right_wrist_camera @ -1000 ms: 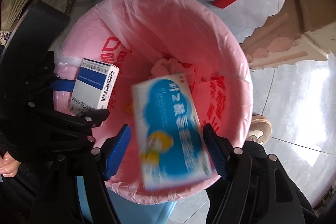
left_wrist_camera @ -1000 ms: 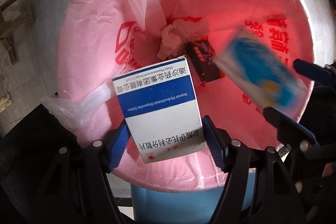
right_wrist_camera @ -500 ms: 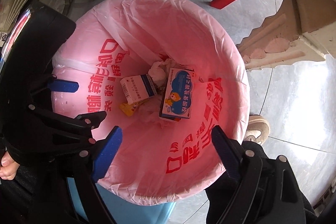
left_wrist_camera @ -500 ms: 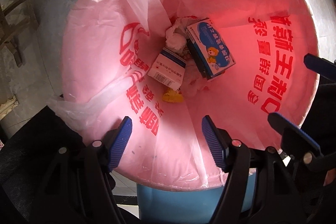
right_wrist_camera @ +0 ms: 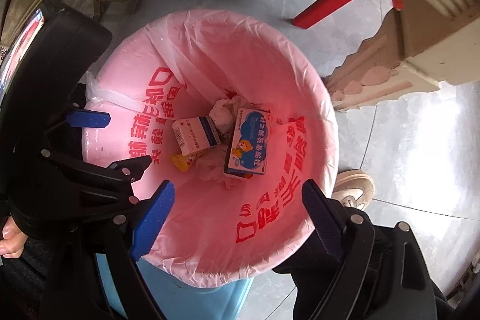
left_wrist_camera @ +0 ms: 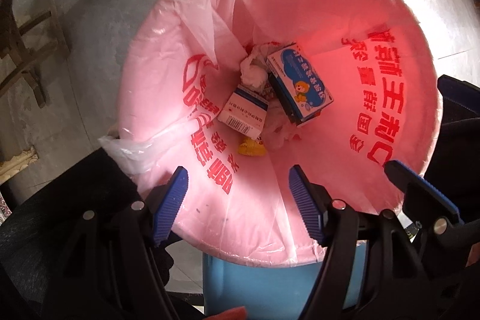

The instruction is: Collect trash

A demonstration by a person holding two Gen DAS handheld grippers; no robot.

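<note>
Two boxes lie at the bottom of the bin (left_wrist_camera: pixel 210 266), on its pink liner (left_wrist_camera: pixel 345 29). One is the white box (left_wrist_camera: pixel 243 113), with a blue band along one edge and a barcode on the end that faces up. Next to it is the blue box (left_wrist_camera: pixel 301 86), printed with a cartoon bear and white characters on a cloud shape. A crumpled tissue (left_wrist_camera: pixel 253 71) sits between their far ends, and a small yellow wrapper (left_wrist_camera: pixel 251 148) lies just below the white box.

In the left view the blue box runs long from upper left to lower right, and the white box slants the other way, barcode end toward the camera.

Both boxes lie deep in the bin, well apart from either claw. Left claw (left_wrist_camera: pixel 237 206) hangs spread and empty above the near rim. Right claw (right_wrist_camera: pixel 237 215) is likewise spread wide with nothing between its pads, the boxes beyond its tips.
</note>
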